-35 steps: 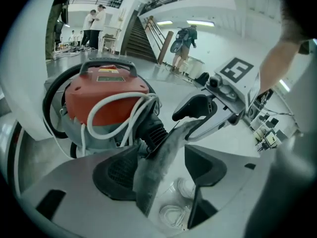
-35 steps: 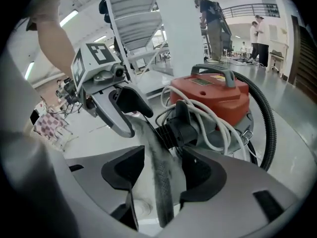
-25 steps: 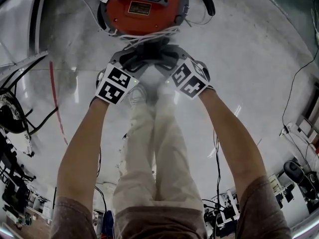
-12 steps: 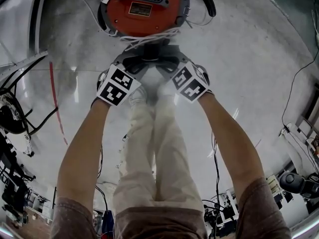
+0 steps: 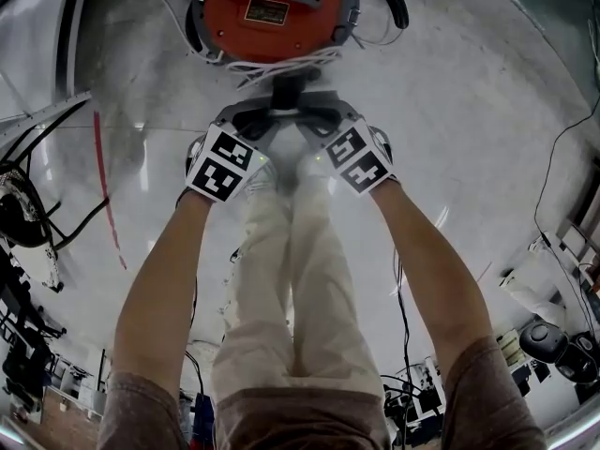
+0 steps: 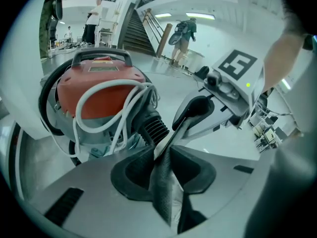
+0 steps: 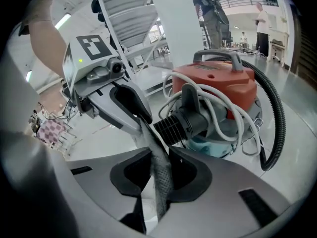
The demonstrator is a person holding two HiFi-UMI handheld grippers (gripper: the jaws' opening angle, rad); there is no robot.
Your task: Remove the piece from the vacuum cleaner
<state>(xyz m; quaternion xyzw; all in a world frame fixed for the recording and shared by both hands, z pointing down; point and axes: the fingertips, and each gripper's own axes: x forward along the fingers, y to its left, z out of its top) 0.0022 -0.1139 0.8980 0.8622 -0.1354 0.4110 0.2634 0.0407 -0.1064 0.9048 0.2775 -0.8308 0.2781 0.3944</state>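
Note:
A red vacuum cleaner (image 5: pixel 272 12) stands on the grey floor ahead of me, white cord (image 5: pixel 281 64) looped round its front. A black ribbed connector (image 6: pixel 153 128) (image 7: pixel 173 125) sticks out of it toward me. From it runs a thin grey flat piece (image 5: pixel 286 87) (image 6: pixel 161 182) (image 7: pixel 158 177). My left gripper (image 5: pixel 267 118) (image 6: pixel 166 155) and right gripper (image 5: pixel 309 118) (image 7: pixel 158 155) meet on that piece from either side. Both pairs of jaws are closing, and their dark pads press on its two faces. Each gripper shows in the other's view.
A black hose (image 7: pixel 275 118) curves round the vacuum's right side. The person's legs (image 5: pixel 291 279) stand right under the grippers. Cables and gear lie at the floor's left (image 5: pixel 23 214) and lower right (image 5: pixel 553 340). People (image 6: pixel 185 31) and a staircase (image 6: pixel 143 33) are far behind.
Both grippers have drawn back a little from the vacuum. More of the black connector now shows between the vacuum and the jaws. The jaws look narrower.

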